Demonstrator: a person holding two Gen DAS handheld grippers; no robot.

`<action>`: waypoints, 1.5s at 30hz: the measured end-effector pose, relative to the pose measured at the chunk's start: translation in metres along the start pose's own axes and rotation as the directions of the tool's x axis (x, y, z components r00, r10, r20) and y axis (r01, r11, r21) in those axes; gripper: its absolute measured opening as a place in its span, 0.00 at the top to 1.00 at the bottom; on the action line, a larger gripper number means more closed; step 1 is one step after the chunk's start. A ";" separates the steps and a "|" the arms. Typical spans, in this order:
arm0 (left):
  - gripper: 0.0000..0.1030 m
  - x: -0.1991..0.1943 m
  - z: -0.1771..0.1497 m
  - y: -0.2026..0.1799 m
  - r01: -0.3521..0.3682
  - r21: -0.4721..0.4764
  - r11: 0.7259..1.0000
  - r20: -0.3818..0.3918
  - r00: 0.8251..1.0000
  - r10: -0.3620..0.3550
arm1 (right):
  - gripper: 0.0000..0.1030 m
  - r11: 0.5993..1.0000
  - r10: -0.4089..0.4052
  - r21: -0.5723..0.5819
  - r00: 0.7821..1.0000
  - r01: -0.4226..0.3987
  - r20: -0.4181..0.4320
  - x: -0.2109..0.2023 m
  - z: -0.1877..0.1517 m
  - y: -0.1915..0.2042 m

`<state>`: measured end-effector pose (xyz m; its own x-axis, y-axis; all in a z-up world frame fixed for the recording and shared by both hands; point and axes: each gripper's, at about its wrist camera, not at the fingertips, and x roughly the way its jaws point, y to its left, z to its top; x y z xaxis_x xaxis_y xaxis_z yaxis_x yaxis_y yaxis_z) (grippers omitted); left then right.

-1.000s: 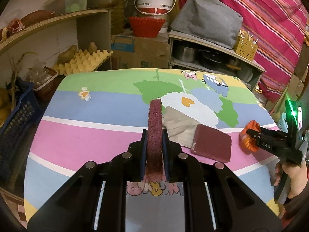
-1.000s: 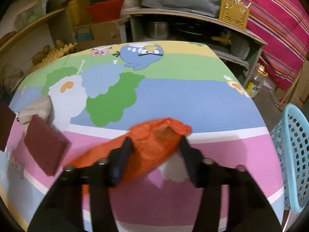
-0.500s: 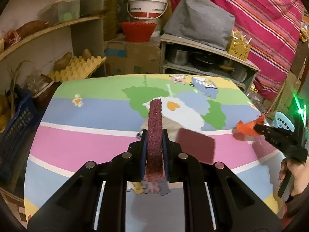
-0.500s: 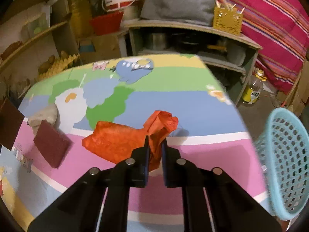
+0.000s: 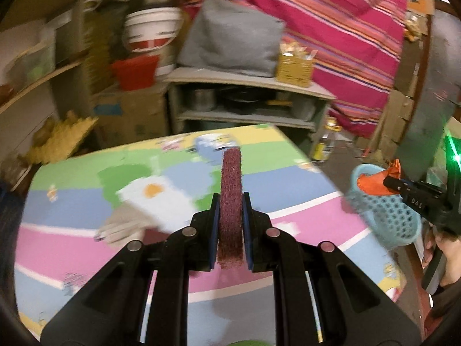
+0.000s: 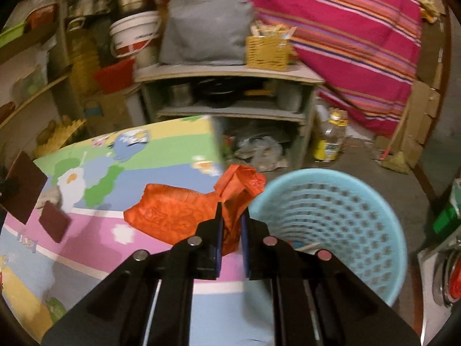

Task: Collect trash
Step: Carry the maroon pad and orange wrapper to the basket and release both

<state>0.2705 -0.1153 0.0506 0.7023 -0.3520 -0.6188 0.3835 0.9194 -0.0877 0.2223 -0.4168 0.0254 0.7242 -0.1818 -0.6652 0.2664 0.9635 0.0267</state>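
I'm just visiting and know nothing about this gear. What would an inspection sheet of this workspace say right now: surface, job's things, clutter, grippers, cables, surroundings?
Surface: table with a colourful cartoon cover, stripes of pink, blue and green.
Job's things: orange bag lifted off the table; red pad held on edge; second pad and a grey cloth lie on the table; blue basket stands on the floor beside the table.
Clutter: none seen beyond these.
Grippers: left gripper shut on the red pad; right gripper shut on the orange bag, close to the basket's rim.
Cables: nothing seen.
Surroundings: shelf with pots, white bucket, striped cloth, bottle on the floor.
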 end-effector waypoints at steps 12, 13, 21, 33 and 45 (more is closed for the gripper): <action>0.87 0.033 0.020 -0.169 0.197 0.137 0.971 0.002 0.980 -0.199 | 0.89 0.986 -0.131 0.108 0.991 0.128 0.023 -0.041 -0.003 -0.126; 0.87 0.036 0.020 -0.178 0.210 0.141 0.968 -0.002 0.977 -0.212 | 0.89 0.985 -0.134 0.113 0.991 0.131 0.021 -0.041 -0.005 -0.133; 0.87 0.066 0.022 -0.240 0.283 0.161 0.945 -0.056 0.959 -0.278 | 0.89 0.981 -0.131 0.146 0.991 0.128 0.012 -0.035 -0.010 -0.157; 0.86 0.088 0.026 -0.293 0.320 0.199 0.926 -0.085 0.947 -0.309 | 0.90 0.978 -0.138 0.158 0.990 0.138 -0.013 -0.021 -0.014 -0.174; 0.22 0.073 0.034 -0.286 0.219 0.219 0.951 -0.001 0.975 -0.224 | 0.89 0.978 -0.131 0.157 0.991 0.135 -0.037 -0.007 -0.016 -0.172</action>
<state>0.2323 -0.4099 0.0571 0.5981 -0.5490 -0.5839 0.6498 0.7586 -0.0477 0.1612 -0.5785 0.0128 0.6590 -0.2993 -0.6900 0.4589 0.8869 0.0535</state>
